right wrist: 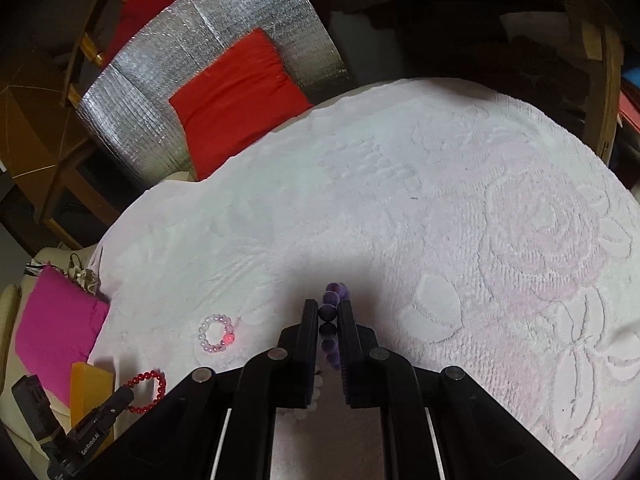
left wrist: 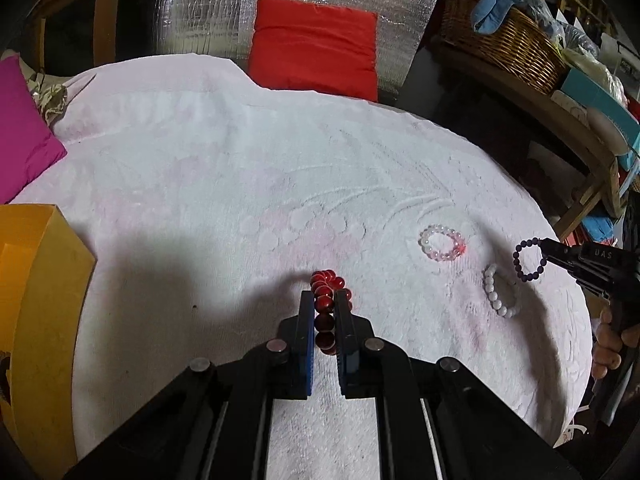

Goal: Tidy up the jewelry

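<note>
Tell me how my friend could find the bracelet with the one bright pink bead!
Look at the big white towel covering the table. Two bracelets lie loose on it near the right tool: the clear pinkish bracelet lies farther from you, the plain white bracelet nearer. Only the clear one has see-through beads and a single glowing pink-red bead.

Red bracelet [left wrist: 325,312] and purple bracelet [right wrist: 333,326] lifted; two pale bracelets [left wrist: 442,243] lie flat.
</note>
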Demonstrator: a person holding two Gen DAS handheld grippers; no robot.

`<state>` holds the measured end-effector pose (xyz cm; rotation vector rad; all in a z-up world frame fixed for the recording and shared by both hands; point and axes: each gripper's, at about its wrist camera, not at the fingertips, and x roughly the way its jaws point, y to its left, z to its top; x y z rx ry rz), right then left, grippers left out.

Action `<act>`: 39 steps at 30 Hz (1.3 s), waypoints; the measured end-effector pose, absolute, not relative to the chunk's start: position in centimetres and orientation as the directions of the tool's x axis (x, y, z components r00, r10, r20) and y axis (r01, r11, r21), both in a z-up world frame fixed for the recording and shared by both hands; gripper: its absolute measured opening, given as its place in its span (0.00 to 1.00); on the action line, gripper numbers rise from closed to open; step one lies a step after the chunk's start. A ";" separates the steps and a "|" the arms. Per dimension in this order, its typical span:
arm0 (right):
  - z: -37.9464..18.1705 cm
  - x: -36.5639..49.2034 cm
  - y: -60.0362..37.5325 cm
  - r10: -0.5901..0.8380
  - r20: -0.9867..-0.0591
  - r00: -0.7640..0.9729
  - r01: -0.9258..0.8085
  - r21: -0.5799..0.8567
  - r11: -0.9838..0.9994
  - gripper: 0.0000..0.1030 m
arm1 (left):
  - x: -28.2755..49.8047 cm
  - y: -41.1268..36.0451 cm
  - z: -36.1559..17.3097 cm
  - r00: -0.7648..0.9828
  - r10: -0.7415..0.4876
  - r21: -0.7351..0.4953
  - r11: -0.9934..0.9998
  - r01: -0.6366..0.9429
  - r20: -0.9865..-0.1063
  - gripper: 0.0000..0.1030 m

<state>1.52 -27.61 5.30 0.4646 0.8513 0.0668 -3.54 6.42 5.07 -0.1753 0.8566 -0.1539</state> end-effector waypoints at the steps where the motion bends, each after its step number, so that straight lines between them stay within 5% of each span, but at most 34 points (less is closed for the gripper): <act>1: 5.2 1.6 -27.9 0.241 -0.710 0.662 0.131 0.425 0.895 0.10 | -3.6 6.5 5.1 0.645 -0.204 -0.210 0.975 0.068 -0.737 0.09; 20: 3.7 1.9 -28.9 0.255 -0.752 0.608 0.187 0.448 0.874 0.10 | -3.0 6.7 2.8 0.578 -0.194 -0.192 0.979 0.065 -0.793 0.10; 29: 3.6 1.8 -29.0 0.257 -0.756 0.602 0.193 0.450 0.872 0.10 | -2.6 6.6 2.0 0.557 -0.198 -0.206 0.977 0.049 -0.807 0.30; 33: 3.6 1.9 -28.9 0.257 -0.758 0.599 0.194 0.449 0.872 0.10 | -2.5 6.3 2.0 0.562 -0.190 -0.196 0.979 0.050 -0.805 0.30; 37: 3.6 1.9 -28.8 0.257 -0.758 0.600 0.192 0.448 0.873 0.10 | -2.5 6.2 2.1 0.566 -0.177 -0.185 0.982 0.045 -0.805 0.11; 39: 3.6 1.9 -28.7 0.258 -0.755 0.603 0.190 0.450 0.873 0.10 | -2.6 6.2 2.5 0.572 -0.180 -0.191 0.981 0.041 -0.800 0.10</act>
